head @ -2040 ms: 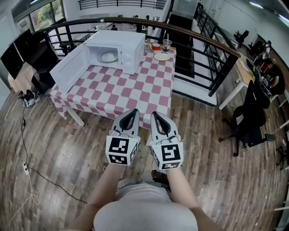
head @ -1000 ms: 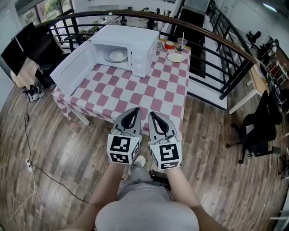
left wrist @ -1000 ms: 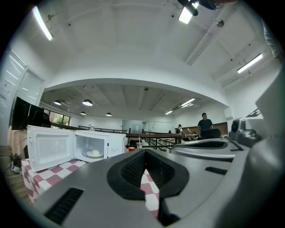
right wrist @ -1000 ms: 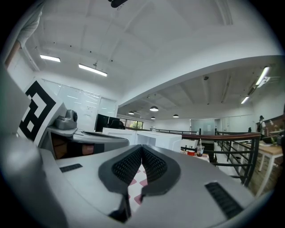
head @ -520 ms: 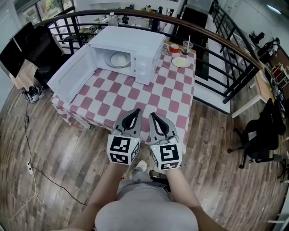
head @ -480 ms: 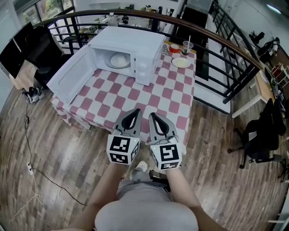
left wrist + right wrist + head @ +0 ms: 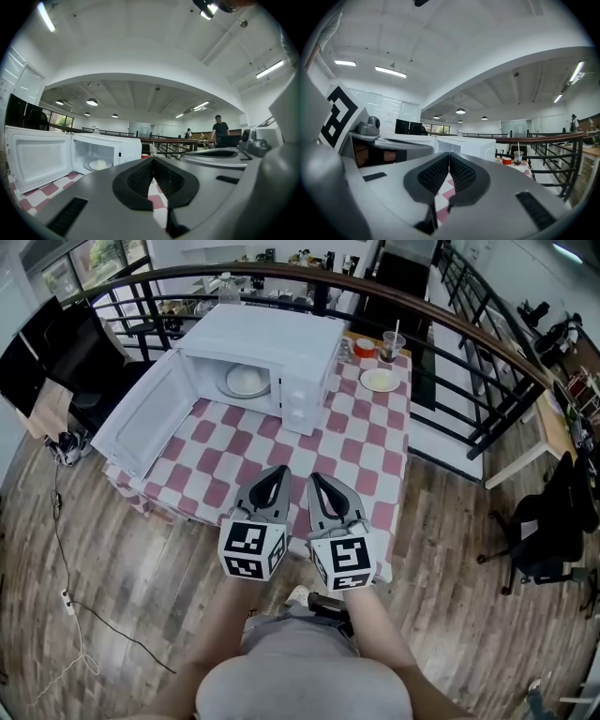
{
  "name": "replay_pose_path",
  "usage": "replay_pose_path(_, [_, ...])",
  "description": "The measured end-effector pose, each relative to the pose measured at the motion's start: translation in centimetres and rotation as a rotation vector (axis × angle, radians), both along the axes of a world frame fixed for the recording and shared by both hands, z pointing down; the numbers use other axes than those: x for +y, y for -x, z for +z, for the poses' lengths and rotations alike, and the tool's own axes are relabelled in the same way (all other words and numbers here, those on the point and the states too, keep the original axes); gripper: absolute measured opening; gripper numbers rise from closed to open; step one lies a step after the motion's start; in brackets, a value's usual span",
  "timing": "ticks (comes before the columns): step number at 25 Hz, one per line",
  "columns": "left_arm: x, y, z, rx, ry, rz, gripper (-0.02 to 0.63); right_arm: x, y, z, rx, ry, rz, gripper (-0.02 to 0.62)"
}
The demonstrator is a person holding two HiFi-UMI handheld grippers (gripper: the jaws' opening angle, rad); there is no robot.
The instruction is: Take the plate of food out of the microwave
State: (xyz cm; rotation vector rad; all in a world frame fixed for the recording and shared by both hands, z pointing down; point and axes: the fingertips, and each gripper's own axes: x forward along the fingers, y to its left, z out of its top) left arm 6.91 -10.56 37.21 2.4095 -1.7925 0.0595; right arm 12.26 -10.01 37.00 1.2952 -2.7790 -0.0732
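A white microwave point(image 7: 281, 343) stands on a red-and-white checked table point(image 7: 356, 451), its door point(image 7: 141, 427) swung wide to the left. Inside it sits a white plate of food point(image 7: 247, 381), which the left gripper view also catches as the plate of food point(image 7: 99, 164) in the open cavity. My left gripper point(image 7: 277, 471) and right gripper point(image 7: 313, 477) hang side by side over the table's near edge, well short of the microwave. Both are shut, with nothing between the jaws. In its own view the left gripper point(image 7: 153, 159) points at the microwave; the right gripper point(image 7: 449, 154) points past the microwave's side.
Behind the microwave on the table stand a cup with a straw point(image 7: 392, 343), a red tub point(image 7: 364, 349) and a small plate point(image 7: 380, 380). A dark curved railing point(image 7: 469, 329) runs behind the table. A cable point(image 7: 66, 596) trails across the wooden floor at left; an office chair point(image 7: 548, 521) is at right.
The table and microwave have come closer and lower in the head view as the person walks forward. Both grippers stay shut, side by side, and now reach over the table's near edge.
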Motion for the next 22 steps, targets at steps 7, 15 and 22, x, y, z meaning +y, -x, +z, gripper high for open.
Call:
replay_pose_path(7, [-2.7, 2.1, 0.0, 0.011, 0.002, -0.028, 0.003, -2.6, 1.9, 0.2, 0.005, 0.007, -0.027, 0.026])
replay_pose_path(15, [-3.8, 2.8, 0.5, 0.018, 0.005, -0.019, 0.003, -3.8, 2.6, 0.9, 0.007, 0.022, -0.017, 0.026])
replay_pose_path(22, [-4.5, 4.2, 0.9, 0.019, 0.005, -0.003, 0.003, -4.3, 4.0, 1.5, 0.016, 0.028, -0.011, 0.026])
